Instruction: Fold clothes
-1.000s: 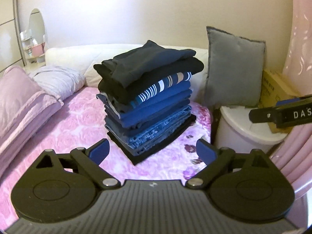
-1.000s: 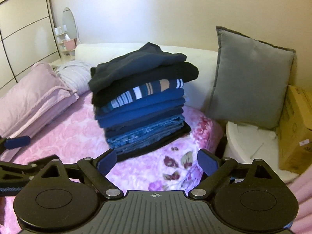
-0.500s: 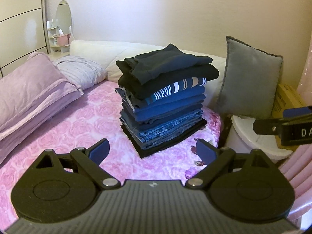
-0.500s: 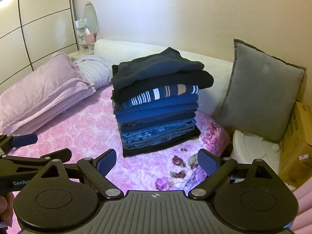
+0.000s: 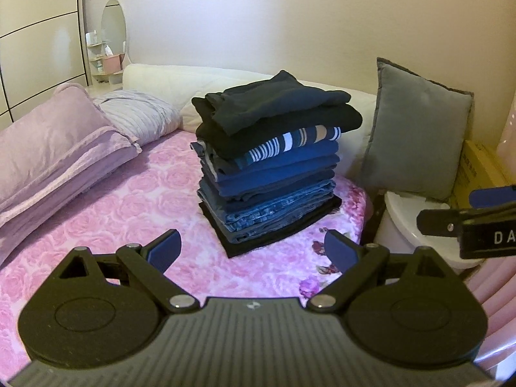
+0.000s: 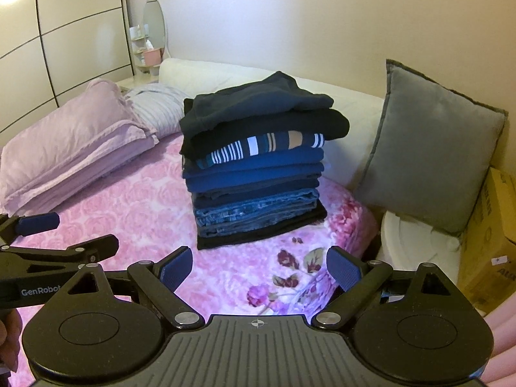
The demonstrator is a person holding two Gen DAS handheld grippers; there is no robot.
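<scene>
Stack of folded clothes (image 5: 274, 164) standing on a bed (image 5: 129, 213).

The stack rises as a tall, fairly square pile near the far right part of the pink rose-patterned bed cover. At the bottom lies a black garment (image 6: 258, 235), its edges spreading slightly wider than the rest. Above it sit folded blue jeans (image 6: 254, 211), then several plain dark blue pieces. A striped top (image 5: 290, 143) in blue, white and tan comes next. Two dark, thicker garments crown the pile; the uppermost one (image 6: 258, 103) is loosely folded, humped in the middle, and overhangs the front left corner.
</scene>
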